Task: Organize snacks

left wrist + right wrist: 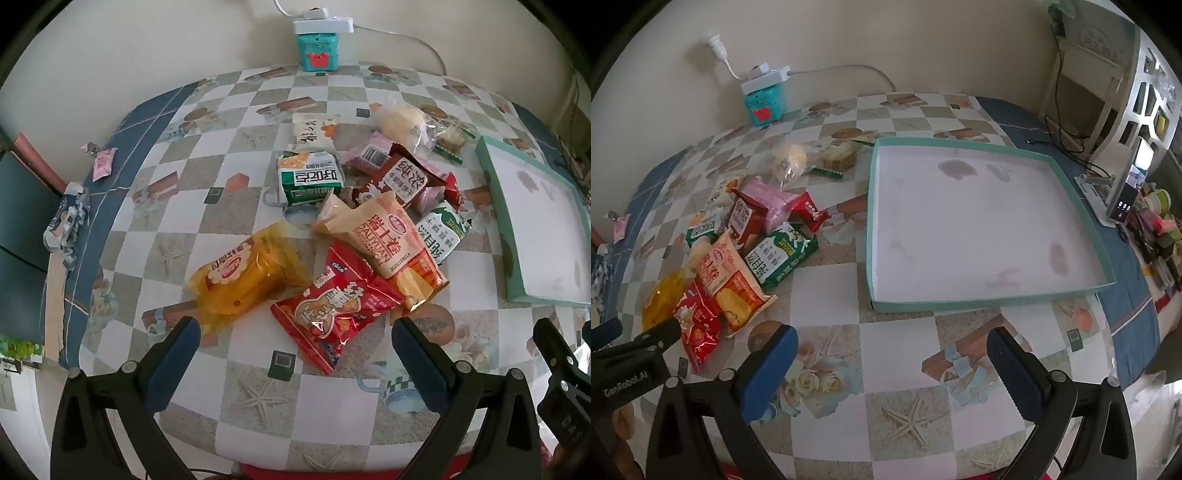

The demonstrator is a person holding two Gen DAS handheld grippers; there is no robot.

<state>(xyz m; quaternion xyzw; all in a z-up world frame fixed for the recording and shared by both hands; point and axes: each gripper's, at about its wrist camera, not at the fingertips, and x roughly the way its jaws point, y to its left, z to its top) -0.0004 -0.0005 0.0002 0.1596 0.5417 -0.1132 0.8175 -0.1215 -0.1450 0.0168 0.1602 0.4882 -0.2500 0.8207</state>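
Note:
A pile of snack packets lies on the checked tablecloth. In the left wrist view, a red packet (pixel 332 306) lies nearest, with a yellow packet (pixel 247 277) to its left and an orange-and-cream packet (pixel 388 240) behind it. Green-and-white packets (pixel 310 179) and a dark red one (pixel 402 181) lie farther back. My left gripper (pixel 295 332) is open, just short of the red packet. A shallow teal box lid (pixel 990 299), empty, lies to the right of the pile (pixel 738 240). My right gripper (pixel 892 343) is open and empty in front of the lid.
A teal box with a white power strip on top (pixel 319 40) stands at the back against the wall. A phone on a stand (pixel 1126 188) and small items crowd the right edge. A pink wrapper (pixel 103 162) lies at the far left.

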